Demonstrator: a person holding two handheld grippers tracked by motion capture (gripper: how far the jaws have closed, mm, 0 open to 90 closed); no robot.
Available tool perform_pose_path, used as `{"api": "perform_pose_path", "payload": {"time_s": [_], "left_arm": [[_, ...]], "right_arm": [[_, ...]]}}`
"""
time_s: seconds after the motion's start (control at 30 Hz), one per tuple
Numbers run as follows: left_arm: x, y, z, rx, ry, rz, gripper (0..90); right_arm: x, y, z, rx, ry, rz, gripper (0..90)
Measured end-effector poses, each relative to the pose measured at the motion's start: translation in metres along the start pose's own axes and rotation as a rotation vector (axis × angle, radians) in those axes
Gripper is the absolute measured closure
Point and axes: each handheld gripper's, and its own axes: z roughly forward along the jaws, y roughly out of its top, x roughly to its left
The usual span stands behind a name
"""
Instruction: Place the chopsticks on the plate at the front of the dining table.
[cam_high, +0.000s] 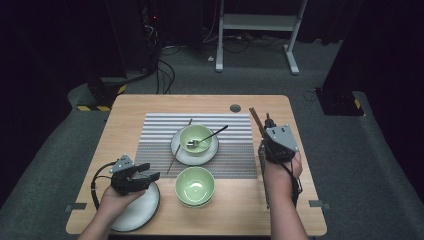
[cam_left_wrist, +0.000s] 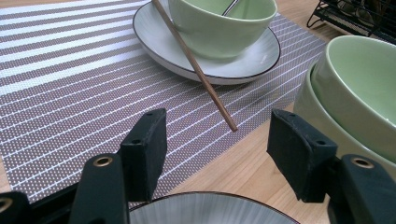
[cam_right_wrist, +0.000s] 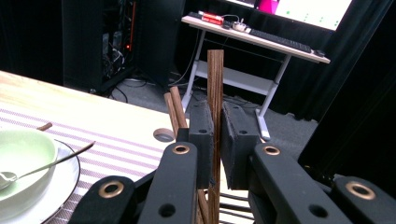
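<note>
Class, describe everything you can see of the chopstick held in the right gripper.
The chopstick is a slim dark brown stick with visible wood grain and a flat, squared top end. It stands upright between the black jaws of the right gripper, whose pads press on its sides. Its lower part passes down behind the jaws. Other similar sticks lean just beside it, over the right side of the wooden table.

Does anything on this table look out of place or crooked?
One chopstick looks odd: it leans askew on the plate under the far bowl, alone. Its likely mate, another chopstick, stands upright between the right gripper pads.
</note>
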Motion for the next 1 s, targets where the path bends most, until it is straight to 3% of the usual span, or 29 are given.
{"api": "perform_pose_path", "payload": {"time_s": [0.5,0.7,1.0], "left_arm": [[0.003,-0.002,0.000,-0.007,0.001,-0.005,37.5],[0.004,-0.002,0.000,-0.006,0.012,-0.002,37.3],[0.003,-0.004,0.002,0.013,0.027,0.011,36.0]], "right_arm": [[-0.005,0.003,-0.009,-0.056,0.020,0.069,83.5],[-0.010,0.003,-0.012,-0.082,0.033,0.117,83.5],[-0.014,0.005,-0.017,-0.113,0.037,0.139,83.5]]}}
